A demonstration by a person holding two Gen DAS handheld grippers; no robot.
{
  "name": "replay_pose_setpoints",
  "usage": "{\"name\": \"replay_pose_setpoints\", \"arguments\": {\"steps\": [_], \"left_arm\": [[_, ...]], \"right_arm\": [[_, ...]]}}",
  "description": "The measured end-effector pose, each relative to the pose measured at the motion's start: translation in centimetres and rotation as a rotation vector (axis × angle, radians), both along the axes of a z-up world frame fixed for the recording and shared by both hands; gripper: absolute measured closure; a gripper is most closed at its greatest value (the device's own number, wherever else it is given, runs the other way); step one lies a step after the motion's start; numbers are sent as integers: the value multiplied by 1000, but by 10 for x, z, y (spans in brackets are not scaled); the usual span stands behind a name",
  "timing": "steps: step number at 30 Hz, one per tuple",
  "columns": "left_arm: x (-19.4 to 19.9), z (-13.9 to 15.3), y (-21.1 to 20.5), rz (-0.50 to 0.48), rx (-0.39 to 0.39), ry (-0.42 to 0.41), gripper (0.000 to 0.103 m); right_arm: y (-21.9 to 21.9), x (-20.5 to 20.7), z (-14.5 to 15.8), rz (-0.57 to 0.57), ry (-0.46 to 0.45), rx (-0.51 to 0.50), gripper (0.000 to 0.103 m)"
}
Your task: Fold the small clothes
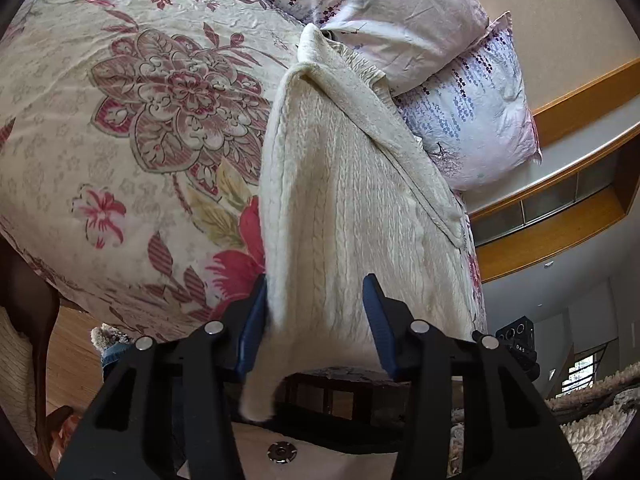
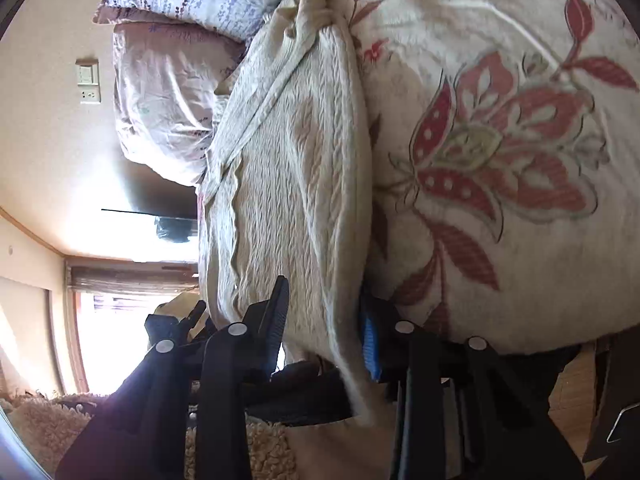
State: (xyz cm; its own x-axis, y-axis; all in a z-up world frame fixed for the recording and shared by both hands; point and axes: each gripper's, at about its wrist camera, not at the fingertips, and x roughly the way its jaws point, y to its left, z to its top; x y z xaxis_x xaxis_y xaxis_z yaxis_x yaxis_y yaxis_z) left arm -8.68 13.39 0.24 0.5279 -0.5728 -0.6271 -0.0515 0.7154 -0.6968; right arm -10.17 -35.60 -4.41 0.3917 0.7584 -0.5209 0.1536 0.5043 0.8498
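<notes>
1. Now the cream knit garment [image 1: 344, 200] lies lengthwise on the floral bed [image 1: 132, 128], near edge hanging off.
2. Left gripper [image 1: 316, 320] straddles that hem, jaws apart, not pinching.
3. Right gripper [image 2: 324, 320] likewise brackets its side edge, probably readying a fold toward the pillows [image 1: 400, 12].

You are looking at a cream cable-knit garment [image 1: 344, 200] lying stretched out in a long strip from the lower centre of the left wrist frame up toward the upper centre. One long side is lying folded over, showing a smoother inner face. In the right wrist frame the same knit [image 2: 292, 168] is running from lower centre to top centre.
</notes>
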Motion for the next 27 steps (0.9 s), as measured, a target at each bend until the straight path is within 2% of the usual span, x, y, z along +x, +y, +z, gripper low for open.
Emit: {"name": "replay_pose_setpoints", "arguments": {"steps": [2,5,13,15,17,27], "left_arm": [[-4,-3,-1,5,-30,12,62],[-6,-3,-2,10,-28,19,65],[-4,-2,-12,-26,-27,50,66],[-5,-3,-14,-19,-32,50,69],[-6,-5,-15,-6,-36,55,80],[8,-4,-19,-14,-30,79,89]], "right_arm": [[6,-4,-2,29,2,20,73],[10,-8,-3,56,-3,32,74],[17,4,-2,128,-6,39,77],[20,8,-2,150,-6,33,79],[23,12,-1,170,-6,24,82],[18,16,-5,202,-1,40,85]]}}
